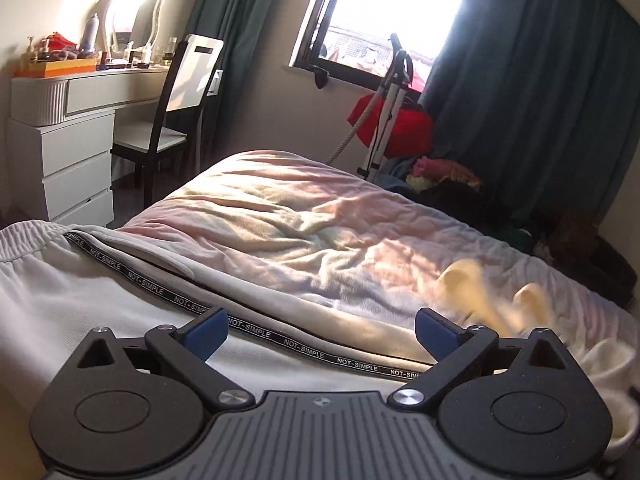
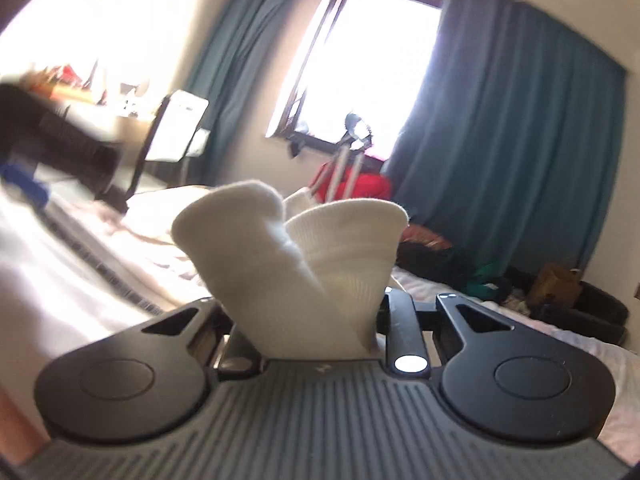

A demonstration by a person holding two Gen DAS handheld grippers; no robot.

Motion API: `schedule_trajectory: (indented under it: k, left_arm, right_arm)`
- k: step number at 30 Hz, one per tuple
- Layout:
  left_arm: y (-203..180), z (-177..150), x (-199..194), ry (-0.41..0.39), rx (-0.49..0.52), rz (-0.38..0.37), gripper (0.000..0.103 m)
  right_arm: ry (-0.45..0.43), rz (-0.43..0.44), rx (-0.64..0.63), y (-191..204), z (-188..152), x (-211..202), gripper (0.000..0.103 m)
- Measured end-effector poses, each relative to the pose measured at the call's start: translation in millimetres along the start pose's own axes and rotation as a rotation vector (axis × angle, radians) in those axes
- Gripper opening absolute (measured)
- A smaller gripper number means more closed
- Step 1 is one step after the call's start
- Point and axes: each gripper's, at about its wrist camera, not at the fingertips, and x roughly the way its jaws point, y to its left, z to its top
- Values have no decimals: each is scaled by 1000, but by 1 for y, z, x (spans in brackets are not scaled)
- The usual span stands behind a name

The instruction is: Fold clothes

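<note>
White ribbed socks (image 2: 296, 256) are what we are carrying above the bed (image 1: 280, 216), bunched and clenched in our right gripper (image 2: 304, 320), their cuffs fanning out past the jaws. We are risking one sock sliding free, since the pinch is catching only the lower ends. Our left gripper (image 1: 320, 332) is hanging released, nothing between its jaws, over the pale trousers (image 1: 100, 300) on the bed's near edge

My left gripper (image 1: 320, 332) has 2 black link arms tipped with blue pads (image 1: 206, 336), silver screws at the pivots, 2 round black housings and a grey ribbed plate with a small cross mark. My right gripper (image 2: 308, 320) shows the same black-and-grey build.
</note>
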Motion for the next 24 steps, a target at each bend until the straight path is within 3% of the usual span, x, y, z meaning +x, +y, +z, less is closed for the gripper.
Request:
schedule_trajectory:
  k: [3,5,11,16,19,21,22,23,24]
  left_arm:
    - [10,5,-1,3,-37,-6,101]
    - [12,5,0,3,-46,-9,101]
    - [8,2,8,-2,-26,-32,101]
    - [6,-3,13,2,-13,-53,101]
    - [9,-3,15,11,-43,-76,101]
    - [13,-3,17,22,-75,-95,101]
    - [16,-3,18,32,-98,-95,101]
    - [19,-3,19,41,-121,-94,101]
    - [22,-3,17,42,-141,-95,101]
  right_arm:
    - [121,88,-113,40,-23,17,24]
    - [145,93,-181,56,-32,19,24]
    - [93,57,-83,48,-10,17,25]
    - [178,94,-33,64,-18,30,27]
    - [195,169,-5,60,-13,30,42]
    - [210,262,65,50,-8,28,66]
    - [212,313,106,44,-6,25,72]
    - [202,362,147,39,-4,20,89]
    - [193,412,188,33,-2,15,94]
